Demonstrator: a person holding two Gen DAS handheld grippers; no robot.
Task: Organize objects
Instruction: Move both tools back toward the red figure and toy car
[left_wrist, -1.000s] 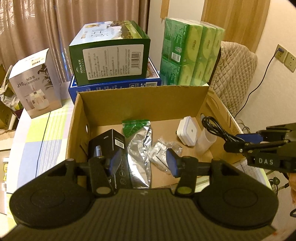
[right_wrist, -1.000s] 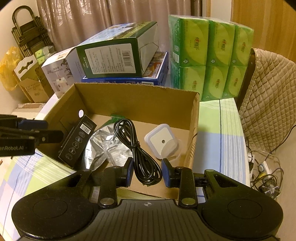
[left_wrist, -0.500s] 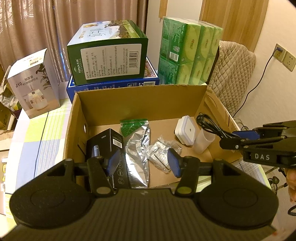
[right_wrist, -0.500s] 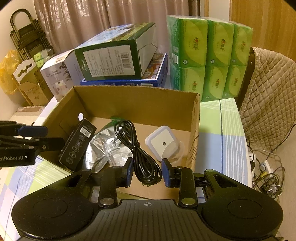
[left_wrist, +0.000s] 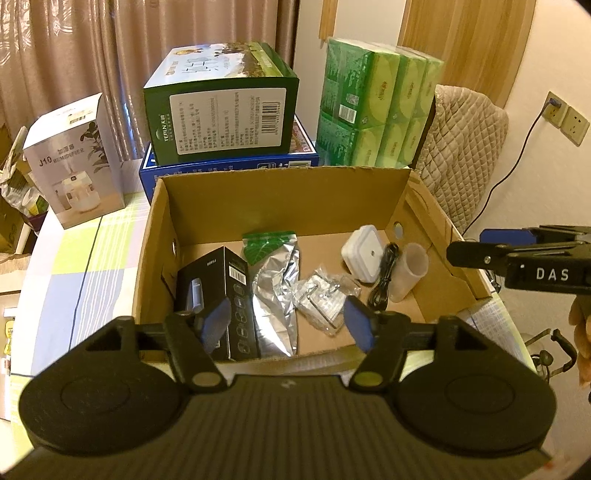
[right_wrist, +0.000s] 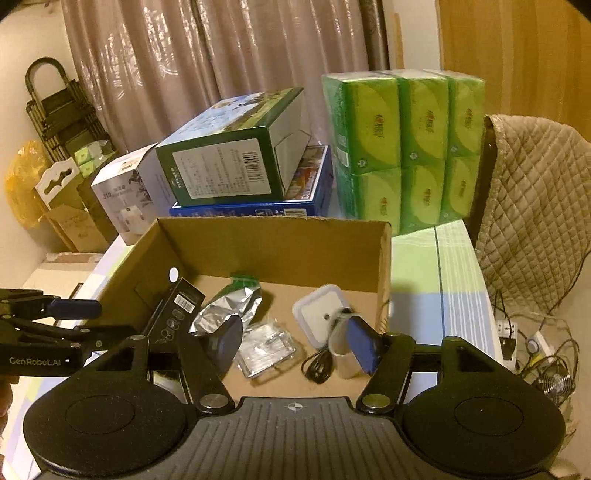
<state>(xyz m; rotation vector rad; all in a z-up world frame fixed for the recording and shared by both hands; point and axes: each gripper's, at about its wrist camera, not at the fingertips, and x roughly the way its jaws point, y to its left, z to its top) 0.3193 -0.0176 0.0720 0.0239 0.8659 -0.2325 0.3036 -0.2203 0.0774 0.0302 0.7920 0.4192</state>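
Cup (right_wrist: 341, 354) and cable (right_wrist: 317, 365) blurred in right view; black box (left_wrist: 218, 291) base hidden behind left pad.

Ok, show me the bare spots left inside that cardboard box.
Bare floor in the cardboard box: along the back wall behind the foil bag, and the near right corner. Crowded: black box, clear packet, cable, cup.

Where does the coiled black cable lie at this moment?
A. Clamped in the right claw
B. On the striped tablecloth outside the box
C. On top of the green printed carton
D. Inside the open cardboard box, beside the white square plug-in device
D: the coiled black cable rests on the floor of the open cardboard box, next to the white square plug-in device, free of either claw.
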